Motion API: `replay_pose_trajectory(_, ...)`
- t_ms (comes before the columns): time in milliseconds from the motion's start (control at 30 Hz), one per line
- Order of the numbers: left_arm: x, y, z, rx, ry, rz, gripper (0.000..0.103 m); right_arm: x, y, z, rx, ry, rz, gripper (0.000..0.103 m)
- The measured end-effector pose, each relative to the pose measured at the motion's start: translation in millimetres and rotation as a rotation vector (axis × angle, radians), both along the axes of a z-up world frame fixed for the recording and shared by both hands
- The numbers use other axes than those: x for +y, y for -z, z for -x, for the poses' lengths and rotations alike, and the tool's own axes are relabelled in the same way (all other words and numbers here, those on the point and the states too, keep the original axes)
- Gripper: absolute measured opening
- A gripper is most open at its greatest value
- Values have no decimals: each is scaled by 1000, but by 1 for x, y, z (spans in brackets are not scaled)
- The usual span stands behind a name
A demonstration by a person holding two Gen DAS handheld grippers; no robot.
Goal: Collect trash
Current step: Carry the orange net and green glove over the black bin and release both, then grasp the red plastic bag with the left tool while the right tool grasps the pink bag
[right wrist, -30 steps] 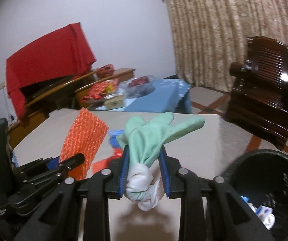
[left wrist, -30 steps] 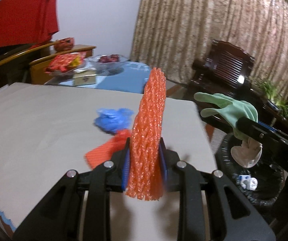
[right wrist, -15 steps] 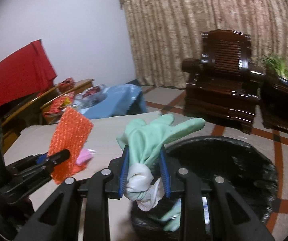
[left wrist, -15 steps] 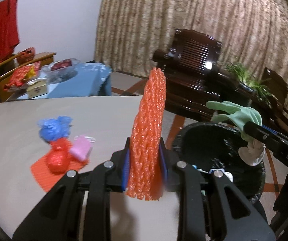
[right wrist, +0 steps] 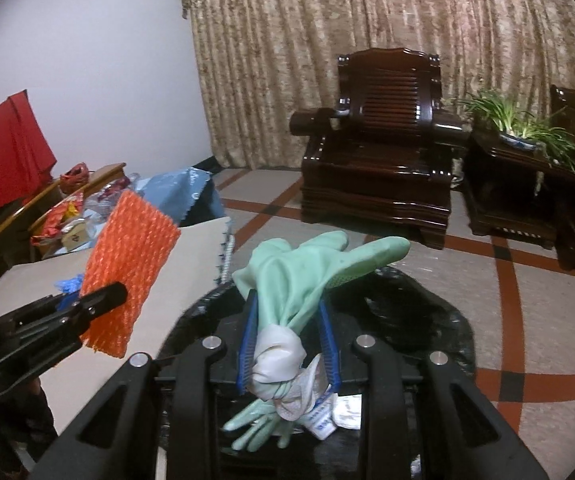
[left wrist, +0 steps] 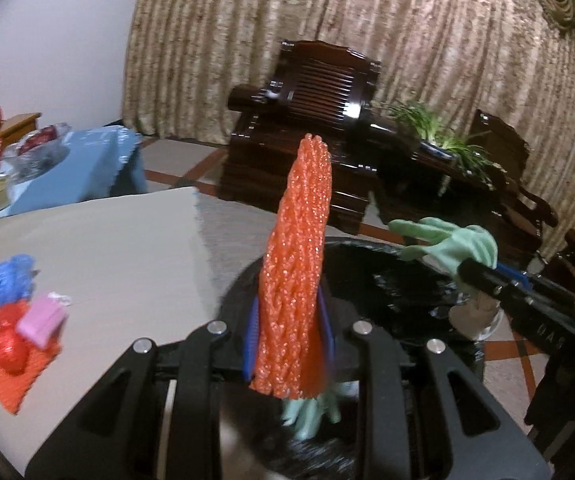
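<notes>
Standing tall above the black bin (left wrist: 407,280), the orange net (left wrist: 295,280) is squeezed by the left gripper (left wrist: 289,344). The right gripper (right wrist: 287,344) pinches a green glove (right wrist: 307,276) whose fingers point away.

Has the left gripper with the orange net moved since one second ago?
Yes. The left gripper carried the orange net off the table, rightward over the black bin.

My left gripper (left wrist: 289,344) pinches a rough orange foam net (left wrist: 297,268); my right gripper (right wrist: 289,344) clamps a smooth green rubber glove (right wrist: 307,276). The bin liner (right wrist: 411,320) is glossy black plastic, the armchair (right wrist: 383,168) polished dark wood.
</notes>
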State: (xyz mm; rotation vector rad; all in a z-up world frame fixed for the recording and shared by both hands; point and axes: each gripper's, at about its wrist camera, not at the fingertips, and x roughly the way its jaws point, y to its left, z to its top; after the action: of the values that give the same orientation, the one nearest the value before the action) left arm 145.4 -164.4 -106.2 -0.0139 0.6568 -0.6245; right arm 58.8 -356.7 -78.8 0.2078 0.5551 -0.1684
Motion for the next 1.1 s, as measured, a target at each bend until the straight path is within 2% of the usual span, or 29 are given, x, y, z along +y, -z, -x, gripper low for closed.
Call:
replay_pose_trajectory(33,-6,2,-1,3,15,9,29,-3,3,0,9,2,1,29)
replay_pose_trajectory(100,-15,3,-2,13,46,30,51,-10,8,1,25,18,3,33)
replay_pose_trajectory(133,-17,4,-3,13,53,42,66,-12,10,1,28,27,4,41)
replay_pose_trajectory(167,-17,4,-2,13,57,54,71,-14,11,3,27,39,8,45)
replay_pose_trajectory(233,-17,5,-3,18,63,64,73,-17,12,7,21,55,11,61)
replay_pose_trajectory(267,-15,5,-2,17,60,66,77,-20,12,10,17,60,12,64)
replay_pose_trajectory(333,-6,6,-1,12,30,60,82,-21,11,13,8,76,19,85)
replay_pose_trajectory(433,11,5,-1,11,-8,53,87,-17,7,17,-11,89,23,98)
replay_pose_trajectory(633,52,-4,3,-22,-104,20,93,4,0,15,-22,46,14,98)
replay_pose_trajectory(900,124,-10,14,-82,-261,-50,93,54,2,-11,-21,-79,4,98)
replay_pose_trajectory(1100,182,-6,15,-90,-389,-99,93,100,8,-36,-16,-185,10,98)
